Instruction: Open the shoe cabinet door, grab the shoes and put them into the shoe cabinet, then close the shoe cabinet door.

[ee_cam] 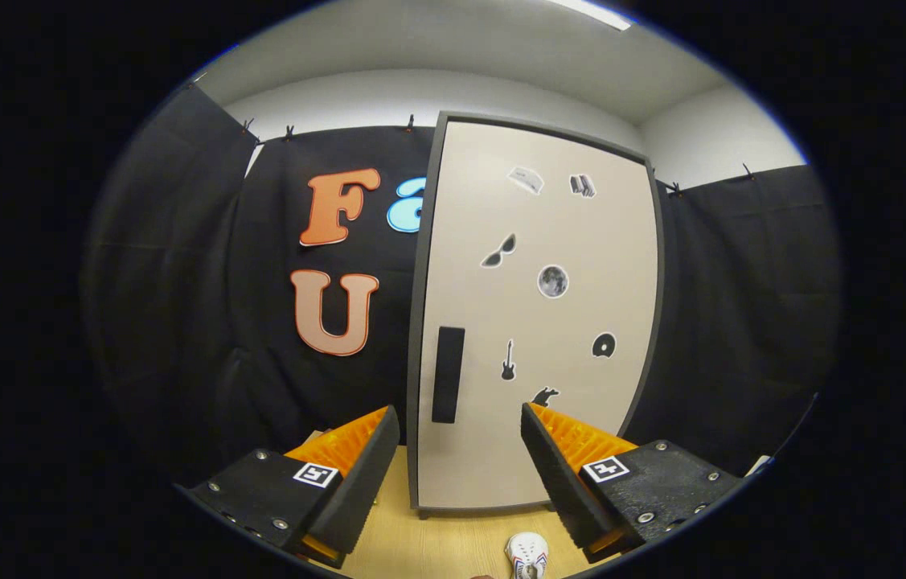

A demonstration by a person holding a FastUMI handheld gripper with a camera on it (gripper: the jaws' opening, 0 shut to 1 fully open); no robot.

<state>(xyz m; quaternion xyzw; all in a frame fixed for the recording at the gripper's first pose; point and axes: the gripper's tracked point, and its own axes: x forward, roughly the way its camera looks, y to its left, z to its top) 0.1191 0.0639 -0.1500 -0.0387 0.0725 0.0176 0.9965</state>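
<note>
Ahead — shut cabinet door [537,322], gripper [461,438] agape

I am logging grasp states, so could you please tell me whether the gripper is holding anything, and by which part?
Nothing is held. The gripper is open, its fingers apart and empty, pointed at the closed beige cabinet door with its black handle; the white shoe lies untouched on the wooden floor.

Light falls from a ceiling strip lamp [588,13] far above, bright and even on the pale shoe cabinet door [537,322], without glare. The black cloth at left and right swallows light and stays dim. Fisheye distortion bows the door's edges. The open tool [461,438] nearby is sharp; the shoe [527,555] on the desk [436,539] is slightly soft
</note>
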